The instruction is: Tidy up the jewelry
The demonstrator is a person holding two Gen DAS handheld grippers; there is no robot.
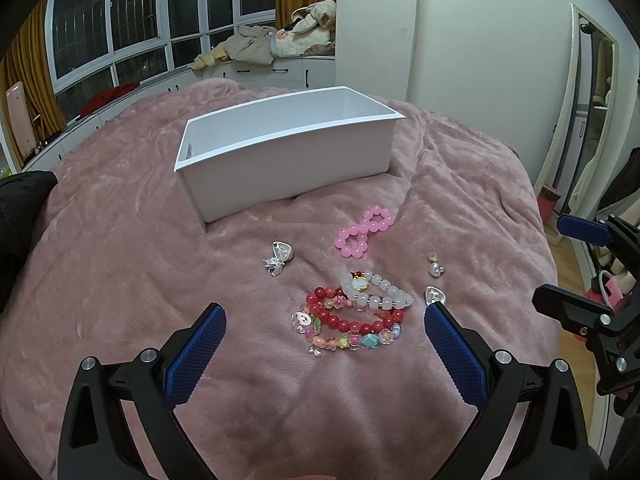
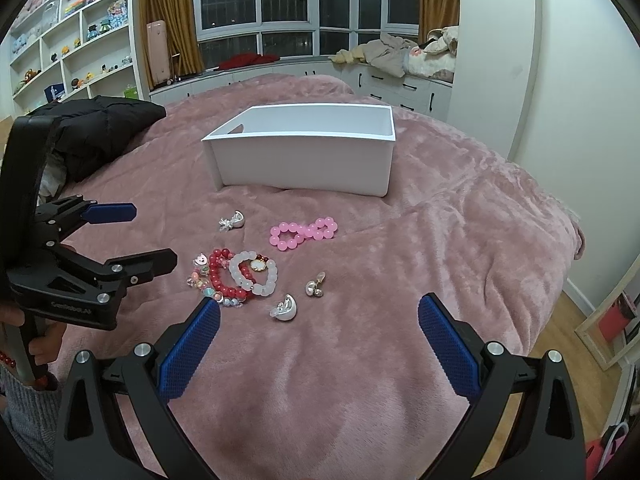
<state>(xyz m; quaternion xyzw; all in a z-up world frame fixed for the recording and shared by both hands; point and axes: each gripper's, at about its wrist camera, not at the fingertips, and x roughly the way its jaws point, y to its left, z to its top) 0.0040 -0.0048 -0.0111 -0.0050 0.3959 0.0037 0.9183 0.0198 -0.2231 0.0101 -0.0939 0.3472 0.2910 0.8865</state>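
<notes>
A white open box (image 1: 288, 168) (image 2: 304, 164) stands on the pink blanket. In front of it lie a pink bead bracelet (image 1: 362, 232) (image 2: 304, 233), a pile of red, white and multicoloured bracelets (image 1: 356, 316) (image 2: 240, 276), and several small silver and pearl earrings (image 1: 279, 258) (image 1: 435, 267) (image 2: 286, 309) (image 2: 315, 286). My left gripper (image 1: 324, 316) is open, hovering just before the bracelet pile. My right gripper (image 2: 319, 314) is open, just before a silver earring. Each gripper shows in the other's view: the right (image 1: 580, 268), the left (image 2: 132, 236).
A black jacket (image 2: 100, 132) lies on the bed's left side. The bed edge drops to a wooden floor (image 2: 576, 320) on the right, by a leaning mirror (image 1: 580, 120). Shelves, windows and a window seat stand behind.
</notes>
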